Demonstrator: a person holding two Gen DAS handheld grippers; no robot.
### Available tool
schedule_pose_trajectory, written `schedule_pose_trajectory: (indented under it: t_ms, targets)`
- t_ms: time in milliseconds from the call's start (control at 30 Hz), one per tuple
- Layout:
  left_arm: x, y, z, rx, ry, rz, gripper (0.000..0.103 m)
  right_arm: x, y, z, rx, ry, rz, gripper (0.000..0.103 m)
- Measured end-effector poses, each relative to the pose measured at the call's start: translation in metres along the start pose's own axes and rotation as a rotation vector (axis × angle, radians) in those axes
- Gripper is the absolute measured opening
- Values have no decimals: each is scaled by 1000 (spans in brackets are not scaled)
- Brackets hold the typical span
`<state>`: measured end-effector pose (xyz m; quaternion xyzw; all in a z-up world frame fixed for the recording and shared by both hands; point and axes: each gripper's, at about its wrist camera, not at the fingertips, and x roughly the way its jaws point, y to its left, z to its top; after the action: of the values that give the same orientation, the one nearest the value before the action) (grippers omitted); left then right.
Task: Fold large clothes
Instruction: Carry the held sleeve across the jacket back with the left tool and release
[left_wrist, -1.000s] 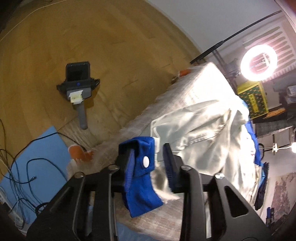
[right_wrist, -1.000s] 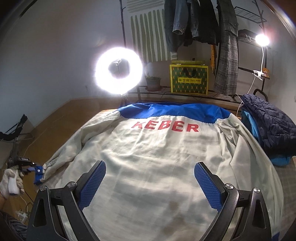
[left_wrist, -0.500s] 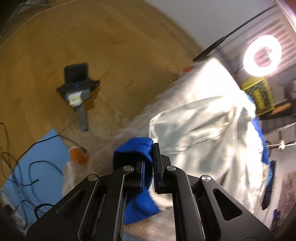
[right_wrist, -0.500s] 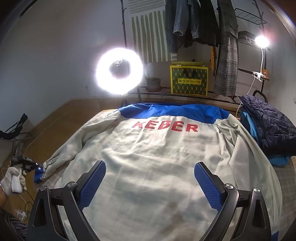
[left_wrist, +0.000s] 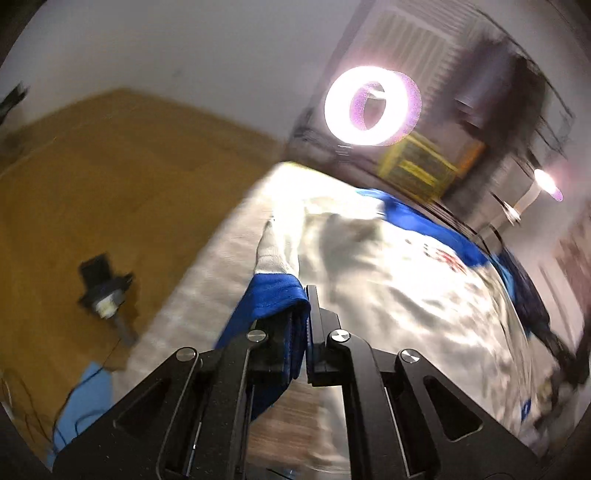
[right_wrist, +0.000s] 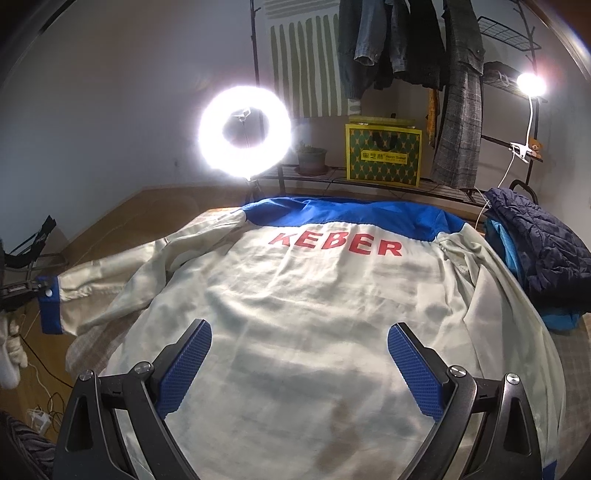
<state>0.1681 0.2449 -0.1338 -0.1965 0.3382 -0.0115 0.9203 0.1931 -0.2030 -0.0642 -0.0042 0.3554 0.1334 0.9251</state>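
A large cream jacket (right_wrist: 314, 314) with a blue yoke and red "KEBER" lettering lies back-up on the table. My left gripper (left_wrist: 306, 332) is shut on the blue cuff (left_wrist: 273, 295) of its left sleeve and holds it lifted off the table's left side; in the right wrist view that cuff (right_wrist: 50, 306) hangs at the far left, the sleeve (right_wrist: 110, 280) stretched out. My right gripper (right_wrist: 299, 369) is open and empty, hovering over the jacket's lower back.
A bright ring light (right_wrist: 244, 132) stands behind the table. A navy puffer jacket (right_wrist: 543, 251) is piled at the right edge. A shelf with a yellow-green box (right_wrist: 383, 154) and hanging clothes (right_wrist: 406, 44) stands behind. A handheld device (left_wrist: 107, 291) and cables lie on the wooden floor at left.
My left gripper closed on the blue cuff, then lifted and swung it up, pulling the sleeve out straight to the left. My right gripper stayed open in place.
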Motion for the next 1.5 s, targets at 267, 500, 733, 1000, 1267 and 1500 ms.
schedule_pose_trajectory:
  t_ms: [267,500,733,1000,1267,1500]
  targets:
    - [-19,-124,-59,397,42,-180,2,16,-1,-1,49,63,68,96]
    - [-22,-172,-118,583,160,-251,2,49,-3,0,145,204,227,70]
    - [-35,-172,-161,699,235,-238,2,97,3,-4,287,327,420,58]
    - [-43,-166,-178,661,349,-262,8,149,48,-17,303,461,473,58]
    - [-80,-131,-147,435,340,-363,42,164,63,-37,316,537,469,58]
    - [-32,-56,-111,115,385,-215,43,162,79,-62,304,599,542,54]
